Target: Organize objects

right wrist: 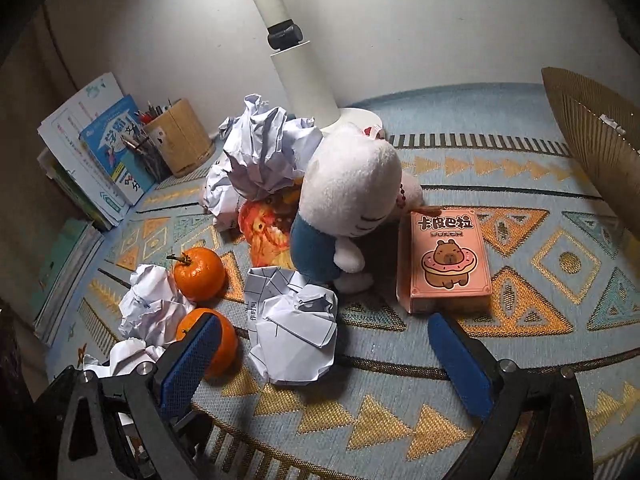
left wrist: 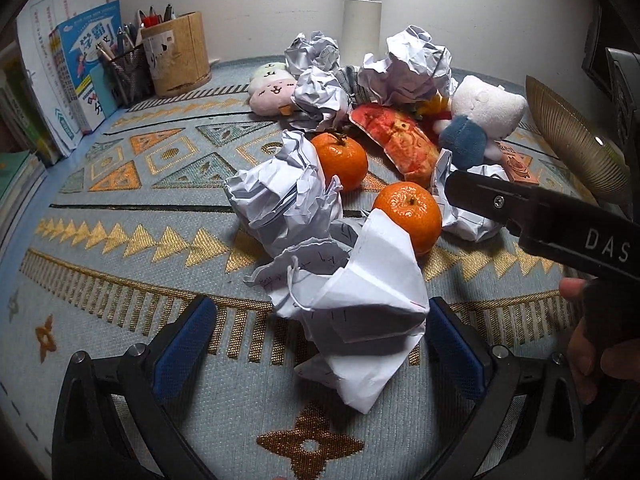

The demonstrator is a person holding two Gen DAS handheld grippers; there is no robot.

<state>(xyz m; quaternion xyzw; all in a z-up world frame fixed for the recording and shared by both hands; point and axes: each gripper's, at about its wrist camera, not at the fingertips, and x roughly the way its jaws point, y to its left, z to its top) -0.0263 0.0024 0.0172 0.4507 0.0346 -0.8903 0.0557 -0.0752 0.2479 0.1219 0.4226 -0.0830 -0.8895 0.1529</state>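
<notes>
Several crumpled paper balls, two oranges and plush toys lie heaped mid-table on a blue woven cloth with gold and orange triangles. One paper wad sits between the spread blue pads of the left gripper. The right gripper, also spread, hovers over another wad beside a pink card box. Books and pen holders line the white wall behind.
</notes>
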